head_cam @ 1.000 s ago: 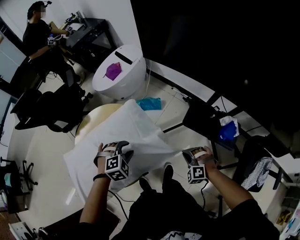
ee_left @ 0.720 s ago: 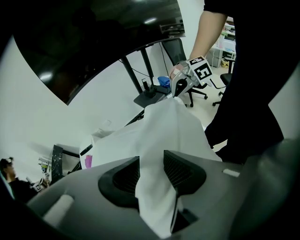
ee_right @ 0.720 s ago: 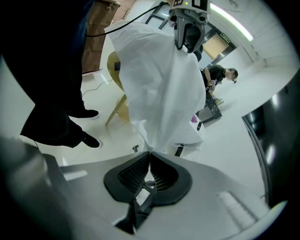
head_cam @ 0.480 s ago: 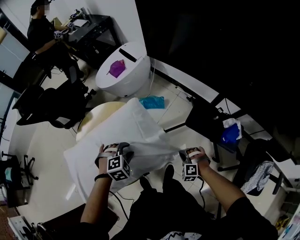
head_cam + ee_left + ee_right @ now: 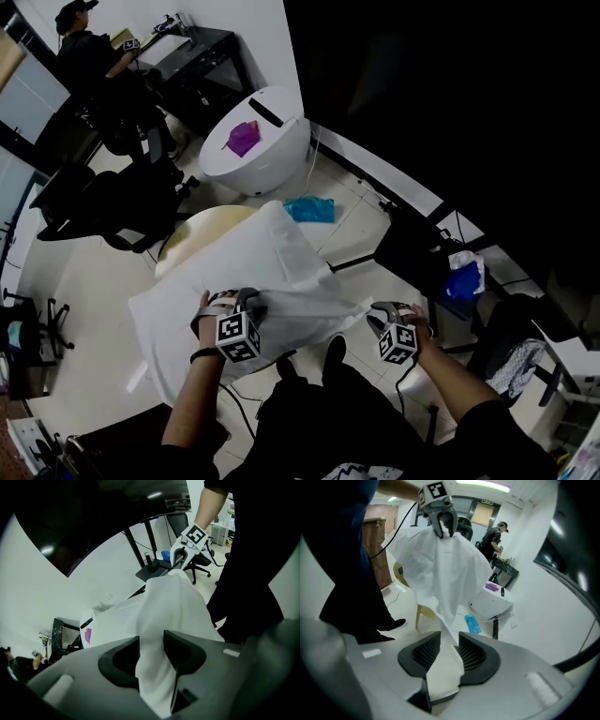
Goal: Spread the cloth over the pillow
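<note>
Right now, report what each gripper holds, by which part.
Left gripper pinches a bunched edge of the cloth. Right gripper has just been opening; a cloth corner lies loose between its jaws.

Thin matt white cloth (image 5: 291, 281)
Right gripper (image 5: 446, 644): ribbed black pads (image 5: 472, 656), smooth grey plastic shell; floor (image 5: 89, 281) beside cloth smooth.

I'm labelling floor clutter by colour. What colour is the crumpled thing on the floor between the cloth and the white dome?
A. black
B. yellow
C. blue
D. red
C: the crumpled thing lying on the floor just beyond the cloth is plainly blue in the head view, and the right gripper view shows the same.
</note>
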`<state>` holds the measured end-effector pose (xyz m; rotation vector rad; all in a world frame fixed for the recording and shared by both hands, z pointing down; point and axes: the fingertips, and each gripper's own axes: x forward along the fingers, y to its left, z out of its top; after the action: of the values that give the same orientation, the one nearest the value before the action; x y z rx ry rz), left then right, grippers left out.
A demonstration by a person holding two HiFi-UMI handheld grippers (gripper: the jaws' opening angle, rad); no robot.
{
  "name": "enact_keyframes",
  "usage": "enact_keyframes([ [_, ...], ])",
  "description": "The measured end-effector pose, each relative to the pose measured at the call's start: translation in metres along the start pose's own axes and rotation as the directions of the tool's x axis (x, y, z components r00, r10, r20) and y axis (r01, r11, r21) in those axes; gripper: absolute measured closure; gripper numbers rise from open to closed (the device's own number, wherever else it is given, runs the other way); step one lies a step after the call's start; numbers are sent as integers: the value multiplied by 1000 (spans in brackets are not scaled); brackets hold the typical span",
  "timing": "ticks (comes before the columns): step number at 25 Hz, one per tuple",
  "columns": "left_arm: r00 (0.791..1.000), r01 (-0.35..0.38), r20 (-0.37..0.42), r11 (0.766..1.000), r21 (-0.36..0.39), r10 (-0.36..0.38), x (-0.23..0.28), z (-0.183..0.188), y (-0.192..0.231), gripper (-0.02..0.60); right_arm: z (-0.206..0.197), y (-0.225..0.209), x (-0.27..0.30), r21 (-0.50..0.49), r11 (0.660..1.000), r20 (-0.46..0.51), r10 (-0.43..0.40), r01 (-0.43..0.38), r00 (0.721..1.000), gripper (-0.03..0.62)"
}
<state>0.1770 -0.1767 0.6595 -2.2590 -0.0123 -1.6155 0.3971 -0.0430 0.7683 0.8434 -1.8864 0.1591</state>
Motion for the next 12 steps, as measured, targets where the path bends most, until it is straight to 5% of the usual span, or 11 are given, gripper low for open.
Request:
enact_keyframes([
  [6, 1000, -8, 6, 1000, -17, 8, -2, 2, 0, 431, 12, -60, -44, 144, 987, 79, -80, 68, 994, 462],
  [12, 998, 5, 64, 1000, -9, -5, -9, 6, -1, 431, 77, -117, -55, 149, 977, 155, -175, 152, 972, 462],
])
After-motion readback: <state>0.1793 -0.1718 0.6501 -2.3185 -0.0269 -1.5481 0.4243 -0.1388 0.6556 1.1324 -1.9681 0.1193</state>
